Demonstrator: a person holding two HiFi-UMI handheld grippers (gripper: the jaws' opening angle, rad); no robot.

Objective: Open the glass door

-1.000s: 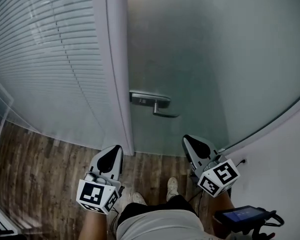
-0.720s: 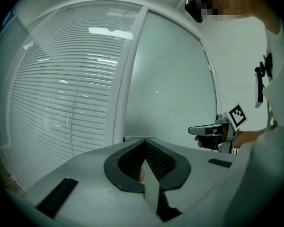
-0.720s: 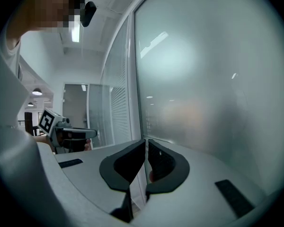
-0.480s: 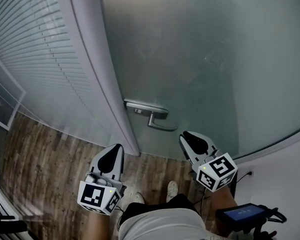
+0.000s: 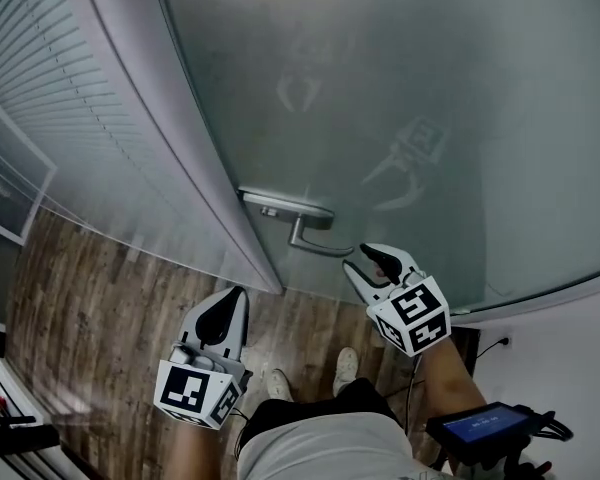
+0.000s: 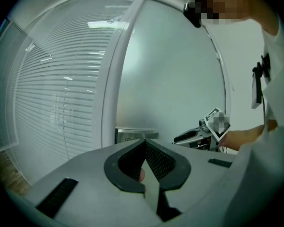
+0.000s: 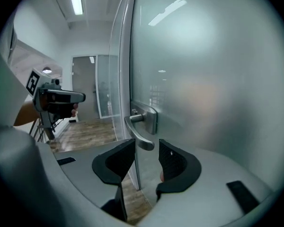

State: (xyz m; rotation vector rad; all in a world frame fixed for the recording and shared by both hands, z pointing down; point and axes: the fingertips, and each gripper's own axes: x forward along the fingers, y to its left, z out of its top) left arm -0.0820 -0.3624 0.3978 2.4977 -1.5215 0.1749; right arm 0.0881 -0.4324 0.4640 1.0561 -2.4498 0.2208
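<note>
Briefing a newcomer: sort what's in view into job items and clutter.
Job: glass door; lever handle; right tongs, opening, handle's end at their mouth, ungripped.
Lying about: blinds; wood floor; device at hip; left tongs, shut, empty.

One glass door [image 5: 400, 88] with one handle [image 5: 320, 249]; one slatted blind [image 5: 70, 78] left of the handle; two grippers below the handle: the left gripper [image 5: 237, 291] with jaws together, the right gripper [image 5: 365, 258] with jaws opening, the handle's end at their gap; two shoes [image 5: 278, 386] further below; one small screen [image 5: 485, 423] below and right of the handle.
</note>
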